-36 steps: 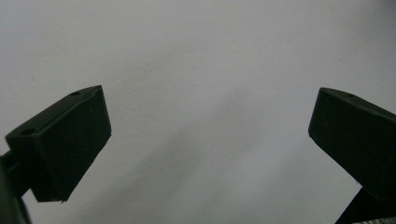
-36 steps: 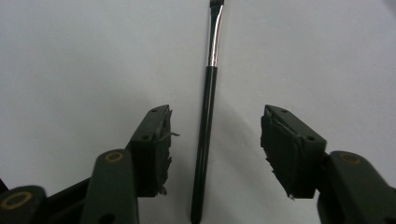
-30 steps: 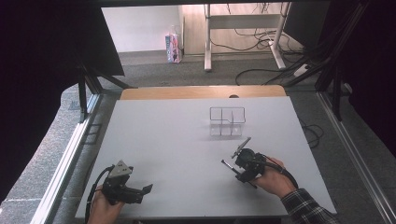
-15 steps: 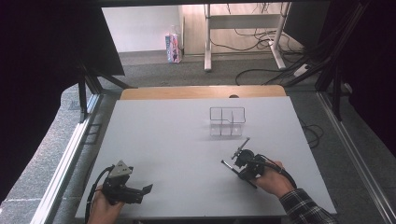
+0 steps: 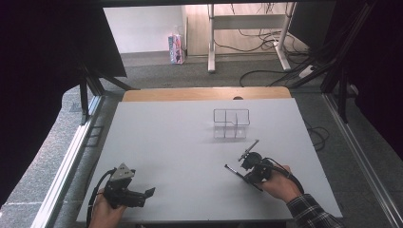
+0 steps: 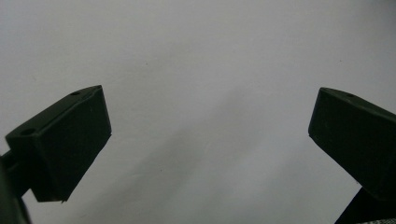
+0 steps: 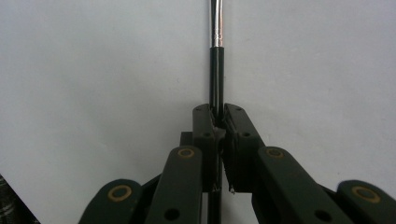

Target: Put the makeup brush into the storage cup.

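Your white surface [image 5: 180,156] carries a clear divided organizer [image 5: 231,123] toward its far side. Your left hand-held gripper [image 5: 142,195] rests at the near left edge, jaws spread wide. Your right hand-held gripper [image 5: 239,167] is clamped on a thin black-and-silver rod [image 7: 215,70], near the organizer.

Slim pen-like rod [image 7: 215,51], black along the lower shaft and shiny metal toward the far end; clamped between the closed jaws of the right gripper [image 7: 216,122], running straight on past them. Held low over the white table's near right part [image 5: 252,146], tip aimed up-table and rightward.
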The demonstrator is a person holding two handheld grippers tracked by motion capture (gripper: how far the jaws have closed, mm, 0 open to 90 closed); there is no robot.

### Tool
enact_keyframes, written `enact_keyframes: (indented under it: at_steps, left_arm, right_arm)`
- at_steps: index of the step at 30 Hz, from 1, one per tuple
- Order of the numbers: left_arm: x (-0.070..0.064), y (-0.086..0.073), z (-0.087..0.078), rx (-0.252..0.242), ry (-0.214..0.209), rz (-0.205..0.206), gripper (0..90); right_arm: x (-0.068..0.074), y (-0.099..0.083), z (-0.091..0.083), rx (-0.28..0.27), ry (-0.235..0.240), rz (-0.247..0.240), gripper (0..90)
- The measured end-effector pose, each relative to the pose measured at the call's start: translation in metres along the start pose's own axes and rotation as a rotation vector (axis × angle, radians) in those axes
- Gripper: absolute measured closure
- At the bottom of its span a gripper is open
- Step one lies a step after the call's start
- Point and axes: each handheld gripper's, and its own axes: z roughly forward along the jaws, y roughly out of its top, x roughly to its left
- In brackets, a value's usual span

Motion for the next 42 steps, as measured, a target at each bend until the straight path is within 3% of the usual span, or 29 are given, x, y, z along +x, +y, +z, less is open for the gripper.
enact_keyframes:
  at_steps: [24,42]
  left_arm:
    - [0.0,0.0,0.0,-0.005,0.004,-0.003,0.0]
    - [0.001,0.0,-0.002,-0.017,0.007,-0.015,0.0]
  right_arm:
    - [-0.009,-0.017,-0.021,-0.182,0.022,0.062,83.4]
    - [-0.014,-0.034,-0.033,-0.32,-0.026,0.086,83.4]
